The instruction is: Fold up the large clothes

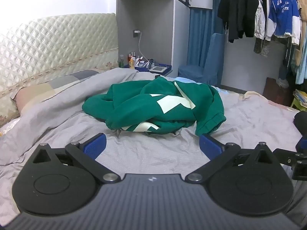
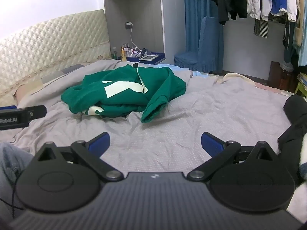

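Hovering over the bed point(image 1: 145, 153), we hold the left tool point(image 1: 152, 145) and right tool point(image 2: 155, 142) spread wide, both empty. A green sweatshirt point(image 1: 153, 107) lies crumpled farther off. Folding seems unstarted; next we likely spread it flat.

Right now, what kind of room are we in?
A bedroom, most likely: a bed with a quilted headboard, a rack of hanging clothes, and a bedside shelf with bottles. A green sweatshirt lies crumpled on the bed.
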The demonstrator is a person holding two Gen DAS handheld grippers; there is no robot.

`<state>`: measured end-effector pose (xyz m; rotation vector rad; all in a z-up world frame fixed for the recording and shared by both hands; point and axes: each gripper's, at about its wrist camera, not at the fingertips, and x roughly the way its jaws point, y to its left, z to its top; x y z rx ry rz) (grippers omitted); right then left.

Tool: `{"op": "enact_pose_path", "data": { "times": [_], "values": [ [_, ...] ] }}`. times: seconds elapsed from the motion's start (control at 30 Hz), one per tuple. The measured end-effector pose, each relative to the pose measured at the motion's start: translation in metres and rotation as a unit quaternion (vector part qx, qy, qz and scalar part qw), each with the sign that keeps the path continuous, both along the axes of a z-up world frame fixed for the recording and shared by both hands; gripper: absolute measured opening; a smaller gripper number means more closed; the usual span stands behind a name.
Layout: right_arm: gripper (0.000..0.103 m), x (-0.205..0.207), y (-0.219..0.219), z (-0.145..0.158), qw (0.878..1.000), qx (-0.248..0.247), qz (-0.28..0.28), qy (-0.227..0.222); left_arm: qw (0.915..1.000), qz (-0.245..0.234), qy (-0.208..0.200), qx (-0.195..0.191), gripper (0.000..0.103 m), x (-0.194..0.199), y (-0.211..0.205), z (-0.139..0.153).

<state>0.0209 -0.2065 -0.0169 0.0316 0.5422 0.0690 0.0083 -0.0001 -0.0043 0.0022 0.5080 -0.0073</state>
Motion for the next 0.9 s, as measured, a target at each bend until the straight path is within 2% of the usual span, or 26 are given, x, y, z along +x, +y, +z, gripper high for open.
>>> {"op": "enact_pose_path", "data": {
  "times": [0.9],
  "values": [
    [0.103,-0.008,0.008,0.006,1.000,0.003,0.006,-0.004,0.9998,-0.001,-0.016,-0.009,0.103,-0.014,0.004,0.004]
  ]
}}
